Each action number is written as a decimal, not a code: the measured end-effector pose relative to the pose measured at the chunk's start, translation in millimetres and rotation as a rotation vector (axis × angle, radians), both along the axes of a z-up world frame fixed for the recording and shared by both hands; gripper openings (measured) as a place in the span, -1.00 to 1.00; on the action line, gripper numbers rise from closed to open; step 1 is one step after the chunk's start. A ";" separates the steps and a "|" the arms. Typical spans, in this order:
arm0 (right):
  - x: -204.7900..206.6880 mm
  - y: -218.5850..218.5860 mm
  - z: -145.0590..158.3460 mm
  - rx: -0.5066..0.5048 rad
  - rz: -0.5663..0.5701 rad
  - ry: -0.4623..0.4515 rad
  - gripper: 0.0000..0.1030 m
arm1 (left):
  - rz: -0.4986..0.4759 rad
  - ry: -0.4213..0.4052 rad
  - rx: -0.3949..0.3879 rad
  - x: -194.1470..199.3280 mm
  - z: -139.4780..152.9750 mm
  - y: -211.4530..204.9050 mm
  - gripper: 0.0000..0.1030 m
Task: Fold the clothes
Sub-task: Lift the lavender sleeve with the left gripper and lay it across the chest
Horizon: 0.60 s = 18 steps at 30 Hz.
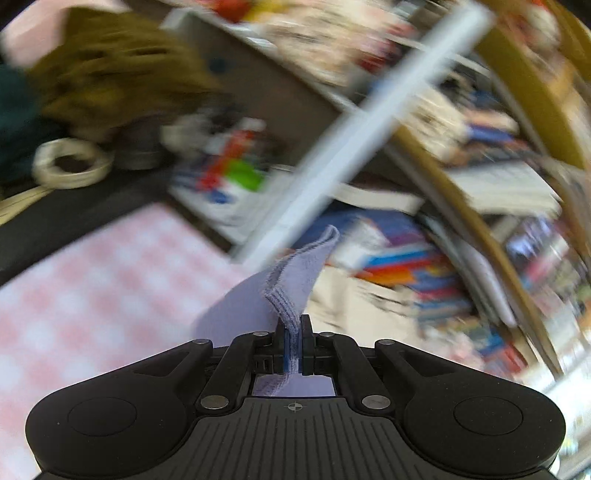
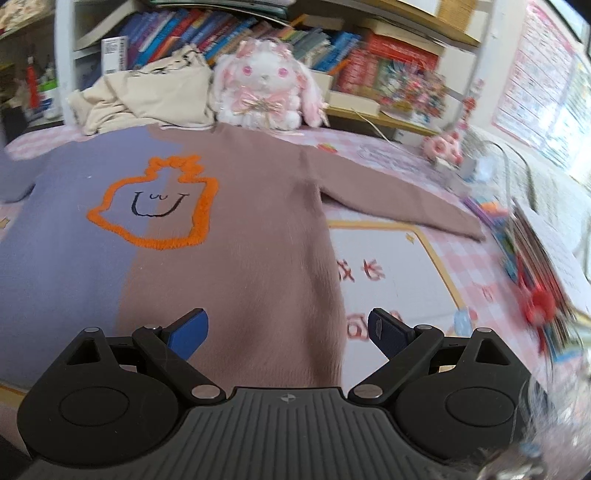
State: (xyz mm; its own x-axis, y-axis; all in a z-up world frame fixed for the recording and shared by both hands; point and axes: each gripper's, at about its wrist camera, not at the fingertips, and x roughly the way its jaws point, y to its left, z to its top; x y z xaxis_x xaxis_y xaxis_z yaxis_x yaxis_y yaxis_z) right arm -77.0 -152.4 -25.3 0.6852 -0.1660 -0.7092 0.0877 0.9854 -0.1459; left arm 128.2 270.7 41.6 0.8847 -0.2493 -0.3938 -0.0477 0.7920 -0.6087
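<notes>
Bookshelves (image 2: pixel 258 33) packed with books back a pink checked bed cover (image 2: pixel 458 254). Two-tone sweater (image 2: pixel 251 221), lilac on one half and mauve-brown on the other with an orange-outlined figure on the chest, lies spread flat on the cover, one sleeve stretched out sideways. Plush rabbit (image 2: pixel 266 88) and a heap of cream clothes (image 2: pixel 147 96) sit just behind it. Left hand-held gripper (image 1: pixel 294 332) clenched on a lilac ribbed edge of the sweater, lifted off the cover. Right hand-held gripper (image 2: pixel 288 332) released, jaws wide, above the mauve-brown hem.
</notes>
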 end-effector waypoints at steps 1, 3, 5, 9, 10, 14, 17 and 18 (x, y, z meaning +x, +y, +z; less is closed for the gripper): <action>3.6 -6.0 0.3 0.010 0.023 0.001 0.82 | -0.022 -0.007 0.004 2.9 6.3 -15.8 -0.94; 11.0 -17.7 1.0 0.031 0.072 -0.001 0.82 | -0.060 -0.016 0.016 9.9 17.2 -49.3 -0.94; 19.0 -29.3 0.8 0.049 0.124 0.001 0.82 | -0.088 -0.018 0.036 16.5 23.9 -81.7 -0.94; 30.5 -52.7 -1.8 0.086 0.195 0.001 0.82 | -0.140 -0.016 0.080 28.0 33.4 -143.6 -0.94; 32.1 -58.6 -2.6 0.094 0.207 0.003 0.82 | -0.150 -0.015 0.088 29.0 33.8 -155.9 -0.94; 38.8 -82.2 -5.6 0.125 0.249 0.013 0.82 | -0.181 0.003 0.127 31.6 28.3 -203.1 -0.94; 41.3 -95.2 -6.9 0.140 0.279 0.019 0.82 | -0.194 0.024 0.149 32.2 21.7 -229.7 -0.94; 41.8 -98.2 -7.1 0.143 0.287 0.020 0.82 | -0.197 0.033 0.157 31.9 18.5 -237.8 -0.94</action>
State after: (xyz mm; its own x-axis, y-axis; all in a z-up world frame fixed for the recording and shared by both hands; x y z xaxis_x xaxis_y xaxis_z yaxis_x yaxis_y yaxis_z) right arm -35.2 -250.6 -32.4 0.6753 0.1343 -0.7252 -0.1987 0.9801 -0.0035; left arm 160.1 32.9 60.0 0.8108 -0.3496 -0.4694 0.0992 0.8725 -0.4784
